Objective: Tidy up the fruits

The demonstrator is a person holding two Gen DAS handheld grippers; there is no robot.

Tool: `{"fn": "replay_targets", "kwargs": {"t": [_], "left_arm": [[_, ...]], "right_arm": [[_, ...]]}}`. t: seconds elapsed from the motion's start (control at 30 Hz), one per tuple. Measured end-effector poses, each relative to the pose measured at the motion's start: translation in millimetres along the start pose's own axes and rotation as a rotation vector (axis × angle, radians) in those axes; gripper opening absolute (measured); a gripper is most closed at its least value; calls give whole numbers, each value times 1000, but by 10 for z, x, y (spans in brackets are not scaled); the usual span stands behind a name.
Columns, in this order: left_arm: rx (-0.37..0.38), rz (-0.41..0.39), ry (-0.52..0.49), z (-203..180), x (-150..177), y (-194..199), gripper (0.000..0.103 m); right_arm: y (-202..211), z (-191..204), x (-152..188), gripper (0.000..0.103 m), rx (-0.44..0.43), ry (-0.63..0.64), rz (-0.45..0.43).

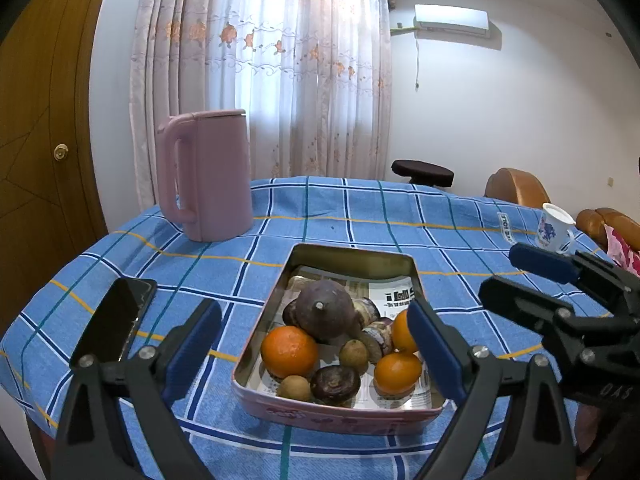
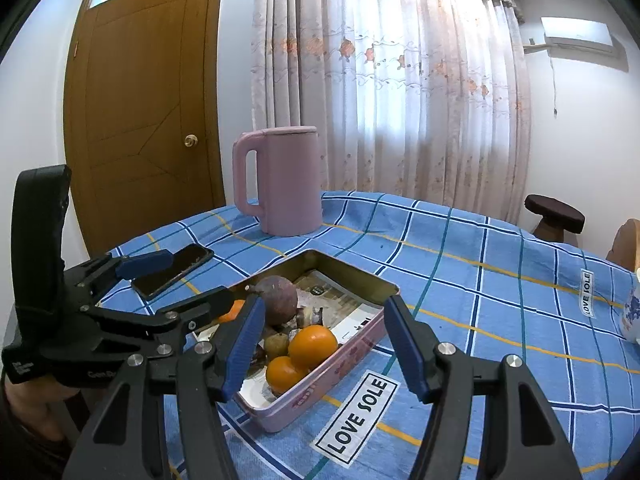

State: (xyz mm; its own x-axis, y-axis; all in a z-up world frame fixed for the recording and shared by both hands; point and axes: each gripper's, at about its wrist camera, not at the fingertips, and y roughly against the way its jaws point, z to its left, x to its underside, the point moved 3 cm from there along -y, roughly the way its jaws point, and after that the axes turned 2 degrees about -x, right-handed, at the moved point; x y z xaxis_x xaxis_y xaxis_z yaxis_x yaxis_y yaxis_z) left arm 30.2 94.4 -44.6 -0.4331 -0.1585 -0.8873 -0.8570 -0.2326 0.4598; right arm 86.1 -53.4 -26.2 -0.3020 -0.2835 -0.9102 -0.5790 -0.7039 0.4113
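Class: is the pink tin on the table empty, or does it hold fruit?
It holds fruit: the pink tin contains oranges and brown fruits on paper.

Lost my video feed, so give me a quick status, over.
Left tool and right tool open, empty, hovering by the tin. Fruit all inside, oranges up front. Phone lies left; nothing blocking.

We see a table [image 1: 360,208] under a blue plaid cloth | on it directly — pink kettle [image 1: 208,176] at the far left, black phone [image 1: 116,320] near left, fruit-filled tin [image 1: 340,412] at centre | white cup [image 1: 554,228] at far right — probably a mug.
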Motion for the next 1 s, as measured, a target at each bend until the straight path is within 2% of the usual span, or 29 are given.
{"fn": "replay_targets", "kwargs": {"t": [1.0], "left_arm": [[-8, 5, -19, 4, 1, 15, 103]], "right_arm": [[105, -159, 60, 65, 36, -50, -21]]}}
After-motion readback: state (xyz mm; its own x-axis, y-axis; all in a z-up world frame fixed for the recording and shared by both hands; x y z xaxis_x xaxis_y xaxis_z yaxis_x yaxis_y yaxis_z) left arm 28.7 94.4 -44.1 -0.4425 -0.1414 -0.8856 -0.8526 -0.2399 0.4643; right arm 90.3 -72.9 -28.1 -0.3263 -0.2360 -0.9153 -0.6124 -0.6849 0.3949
